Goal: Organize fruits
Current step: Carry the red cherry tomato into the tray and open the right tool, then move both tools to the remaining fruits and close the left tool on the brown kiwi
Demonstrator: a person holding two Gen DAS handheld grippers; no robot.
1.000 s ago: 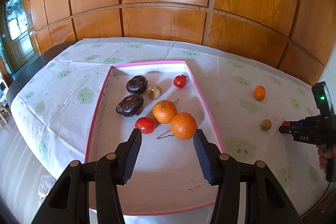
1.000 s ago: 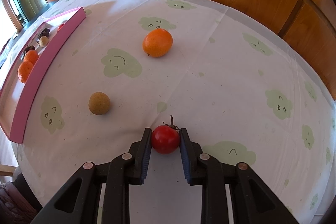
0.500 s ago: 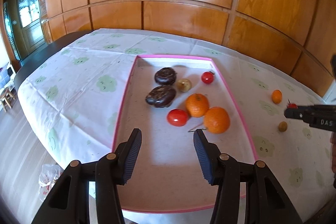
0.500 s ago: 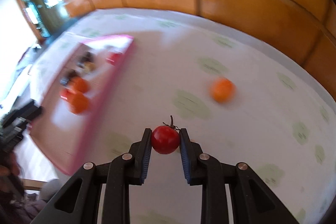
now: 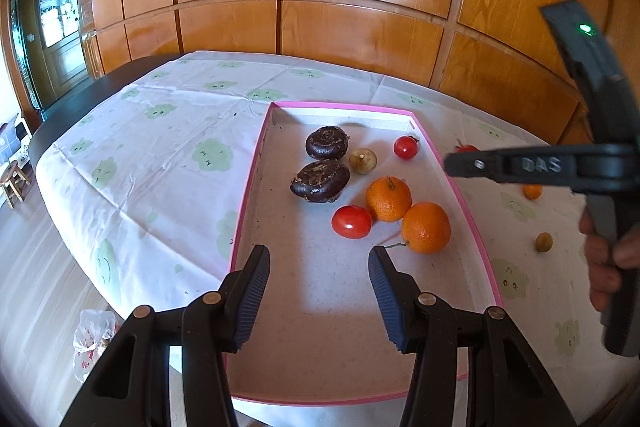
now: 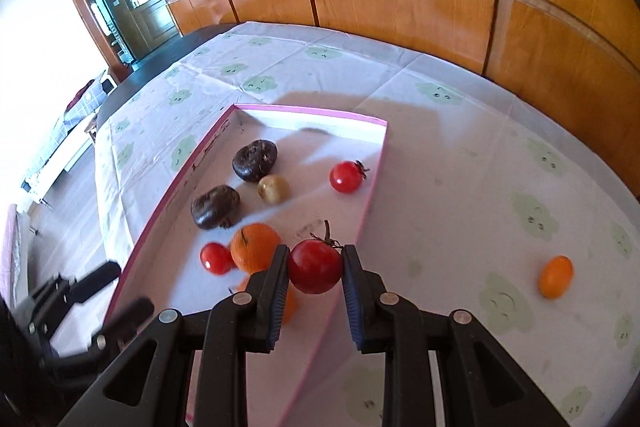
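Observation:
My right gripper (image 6: pixel 315 267) is shut on a red tomato (image 6: pixel 315 267) and holds it in the air above the right rim of the pink tray (image 6: pixel 370 205). The left wrist view shows that gripper (image 5: pixel 460 159) over the tray's right edge (image 5: pixel 468 215). My left gripper (image 5: pixel 319 291) is open and empty above the near part of the tray. In the tray lie two dark fruits (image 5: pixel 320 179), a small brown fruit (image 5: pixel 362 160), two tomatoes (image 5: pixel 351 221) and two oranges (image 5: pixel 426 227).
An orange (image 6: pixel 555 275) lies on the cloth right of the tray; the left wrist view also shows a small brown fruit (image 5: pixel 544 241) there. Wooden wall panels stand behind the table. The table's edge and floor are to the left.
My right gripper lifted the tomato off the cloth and carried it left to the tray's right rim. My left gripper stayed open and drew back a little.

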